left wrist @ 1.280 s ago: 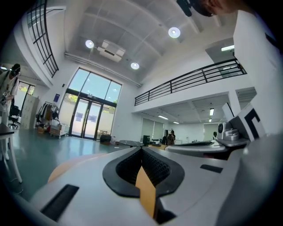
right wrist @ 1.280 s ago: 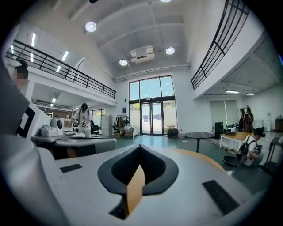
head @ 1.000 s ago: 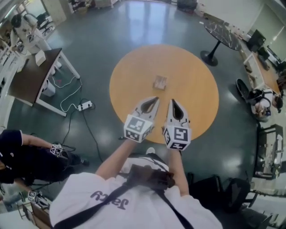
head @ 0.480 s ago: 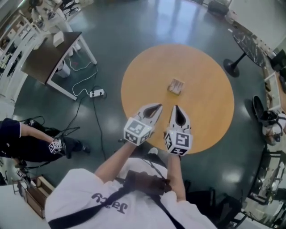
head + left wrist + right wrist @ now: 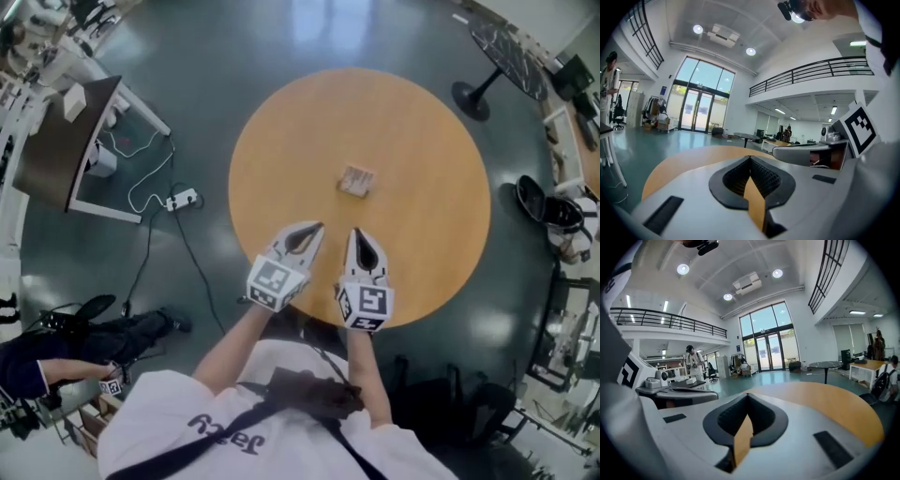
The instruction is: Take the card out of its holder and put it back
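A small wooden card holder (image 5: 356, 180) with a card in it sits near the middle of the round orange table (image 5: 281, 122). My left gripper (image 5: 313, 227) and right gripper (image 5: 354, 232) hover side by side over the table's near edge, well short of the holder. Both are shut with nothing between their jaws, tips meeting in the left gripper view (image 5: 750, 158) and the right gripper view (image 5: 748, 395). The holder does not show in either gripper view.
A dark desk (image 5: 66, 150) stands at the left with a power strip and cables (image 5: 180, 199) on the floor beside it. A black round table (image 5: 502, 56) is at the upper right. A seated person (image 5: 84, 342) is at the lower left. More desks and chairs line the right side.
The head view has shifted, so the table and holder sit differently in frame. Both grippers stay shut and side by side over the table's near edge.
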Demonstrator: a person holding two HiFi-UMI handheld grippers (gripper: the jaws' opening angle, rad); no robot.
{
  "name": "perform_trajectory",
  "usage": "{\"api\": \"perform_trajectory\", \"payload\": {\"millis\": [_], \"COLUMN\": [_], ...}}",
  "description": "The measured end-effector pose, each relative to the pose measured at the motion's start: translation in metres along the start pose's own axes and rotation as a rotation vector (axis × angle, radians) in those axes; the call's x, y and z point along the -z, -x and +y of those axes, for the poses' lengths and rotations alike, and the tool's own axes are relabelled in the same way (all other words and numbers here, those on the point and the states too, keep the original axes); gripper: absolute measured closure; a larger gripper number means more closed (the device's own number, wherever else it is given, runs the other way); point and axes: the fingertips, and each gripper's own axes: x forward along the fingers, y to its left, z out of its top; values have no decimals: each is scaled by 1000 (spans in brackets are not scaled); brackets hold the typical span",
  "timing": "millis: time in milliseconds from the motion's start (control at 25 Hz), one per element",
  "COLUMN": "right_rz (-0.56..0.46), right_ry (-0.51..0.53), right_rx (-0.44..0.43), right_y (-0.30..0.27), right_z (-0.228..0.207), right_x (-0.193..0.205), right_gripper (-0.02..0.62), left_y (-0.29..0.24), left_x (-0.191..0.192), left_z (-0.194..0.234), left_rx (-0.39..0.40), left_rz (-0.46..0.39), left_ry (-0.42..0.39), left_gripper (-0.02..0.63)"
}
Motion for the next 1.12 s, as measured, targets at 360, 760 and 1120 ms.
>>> {"api": "perform_trajectory", "payload": {"millis": [360,760,1120], "right_rz": [151,189,220], "right_ry": [-39,-89,-112], "right_rx": [39,120,149], "right_y": [-37,-62,-67], "right_z": [-19,-53,-70], "right_x": [37,54,63], "right_gripper": [584,584,584], "left_y": [-48,-88,-125], "left_x": [58,71,73], "left_z": [48,104,121], "left_rx": [49,106,255], "left_rz": [253,295,296], "left_ry": [13,-58,-137], "left_gripper": [594,591,563]}}
